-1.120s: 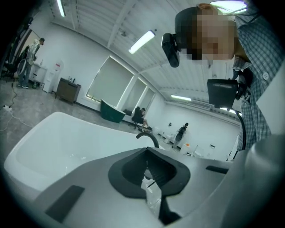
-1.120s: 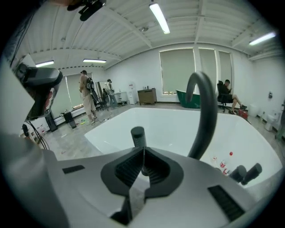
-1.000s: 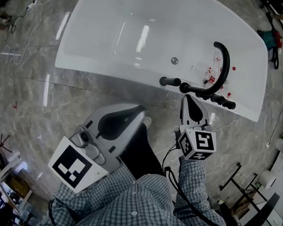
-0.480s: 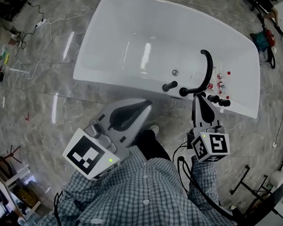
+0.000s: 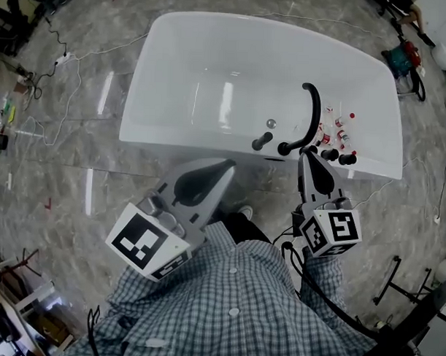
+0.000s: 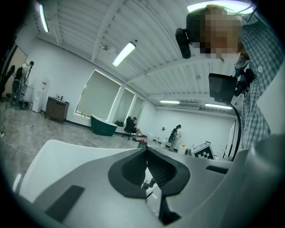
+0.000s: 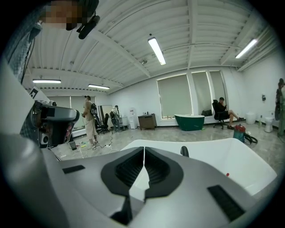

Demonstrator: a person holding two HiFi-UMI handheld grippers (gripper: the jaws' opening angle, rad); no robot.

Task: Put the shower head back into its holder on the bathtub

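Two grippers are in view, and both are empty. Left gripper (image 5: 225,166): the jaws meet tip to tip. The left gripper view confirms this, and the left gripper (image 6: 146,152) has nothing between its pads. Right gripper (image 5: 303,155): the jaws are likewise together. In its own view the right gripper (image 7: 144,150) holds nothing.

The white bathtub (image 5: 213,49) lies ahead of both grippers, with its near rim closest to them. A row of black fittings (image 5: 327,154) sits on that rim directly ahead of the right gripper. That gripper's tips are just short of the row, and contact cannot be confirmed. A curved spout (image 5: 311,111) rises from the row and arches over the basin. In the right gripper view the spout (image 7: 184,151) shows just right of the jaw tips.

A short black stub (image 5: 261,141) stands at the row's left end, ahead and left of the right gripper and ahead and right of the left gripper. Which fitting is the shower head, or its holder, cannot be determined. Small red-capped bottles (image 5: 340,132) lie just beyond the fittings, ahead and right of the right gripper. The left gripper is short of the rim, over the marble floor (image 5: 63,168).
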